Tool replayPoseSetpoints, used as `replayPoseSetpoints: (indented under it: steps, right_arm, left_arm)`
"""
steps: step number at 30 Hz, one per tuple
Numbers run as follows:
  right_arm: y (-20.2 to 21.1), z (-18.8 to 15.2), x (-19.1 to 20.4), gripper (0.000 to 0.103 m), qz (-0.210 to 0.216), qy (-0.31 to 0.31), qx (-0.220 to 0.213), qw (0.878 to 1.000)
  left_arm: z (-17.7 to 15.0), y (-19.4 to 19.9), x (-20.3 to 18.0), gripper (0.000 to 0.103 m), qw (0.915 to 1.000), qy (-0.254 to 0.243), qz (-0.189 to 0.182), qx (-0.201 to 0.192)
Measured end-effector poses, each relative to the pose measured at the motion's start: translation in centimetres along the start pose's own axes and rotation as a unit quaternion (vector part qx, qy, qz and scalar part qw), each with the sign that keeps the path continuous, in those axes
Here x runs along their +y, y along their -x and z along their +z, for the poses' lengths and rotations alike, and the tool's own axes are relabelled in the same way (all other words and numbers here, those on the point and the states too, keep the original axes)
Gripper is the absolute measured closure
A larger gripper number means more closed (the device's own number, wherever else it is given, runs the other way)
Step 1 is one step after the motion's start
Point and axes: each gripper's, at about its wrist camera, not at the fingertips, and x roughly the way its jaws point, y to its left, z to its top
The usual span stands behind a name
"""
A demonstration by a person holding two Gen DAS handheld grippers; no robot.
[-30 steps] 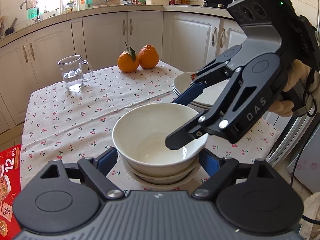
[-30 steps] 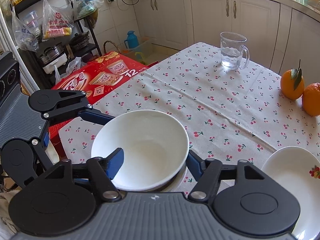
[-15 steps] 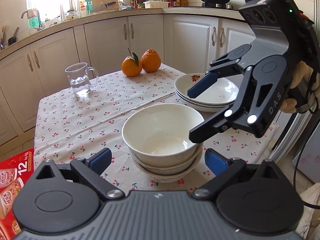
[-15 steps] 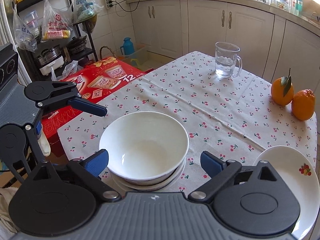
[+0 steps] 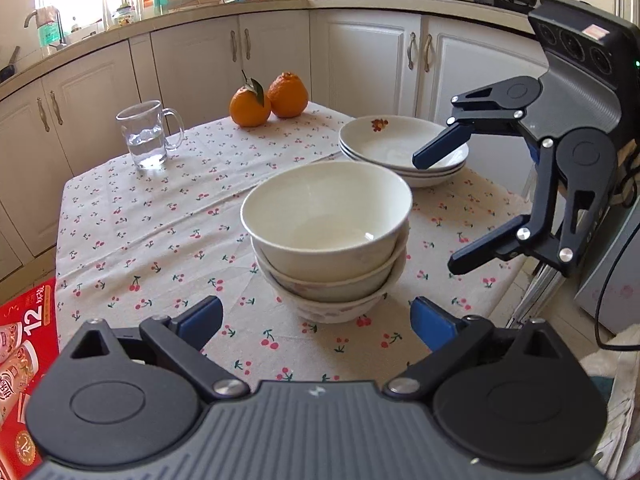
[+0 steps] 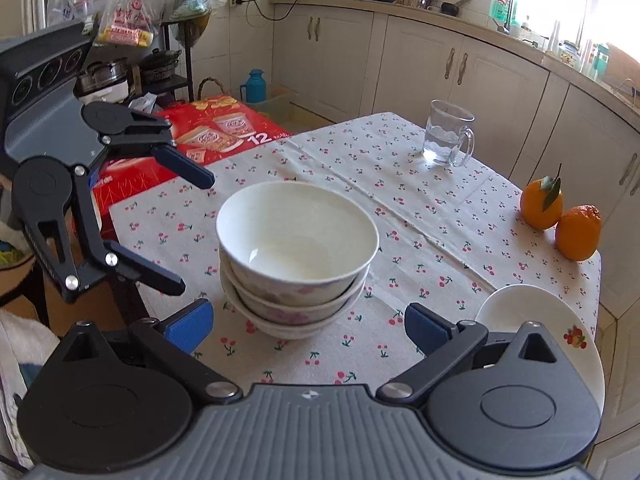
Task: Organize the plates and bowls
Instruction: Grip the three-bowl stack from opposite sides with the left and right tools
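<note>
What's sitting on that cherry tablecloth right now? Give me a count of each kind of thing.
Bowls, nested in one stack: 3
Plates, in one stack: 3
Oranges: 2
Glass mug with water: 1
Total: 9

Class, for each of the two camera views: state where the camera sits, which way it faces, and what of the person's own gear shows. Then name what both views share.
Left wrist: sits on the left gripper, looks down across the table toward the stove-side cabinets; the right gripper, jaws opening and empty, shows at right.
Right wrist: sits on the right gripper, looks toward the shelf and window; the open left gripper shows at left.
Shared: bowl stack, plates, glass mug, oranges.
</note>
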Motion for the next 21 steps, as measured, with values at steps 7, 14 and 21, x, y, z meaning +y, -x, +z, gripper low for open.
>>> replayPoseSetpoints:
  steps: [7,14,21]
  right_arm:
    - [-3.2,-1.5,0.3,0.000,0.017,0.033,0.028,0.999]
    - [-5.7,-0.6,-0.7,0.000,0.037,0.067,0.042,0.996]
    - [-7.3,0.5,-0.9,0.002,0.078,0.108,0.060,0.989]
  left_arm:
    - [-0.5,-3.6,1.7,0.003,0.9984,-0.025,-0.034,0.039]
    - [0.7,-5.6,2.4,0.004,0.9894,-0.091,-0.096,0.059]
    - [1.3,-6.6,2.9,0.009,0.9776,-0.132,-0.147,0.072]
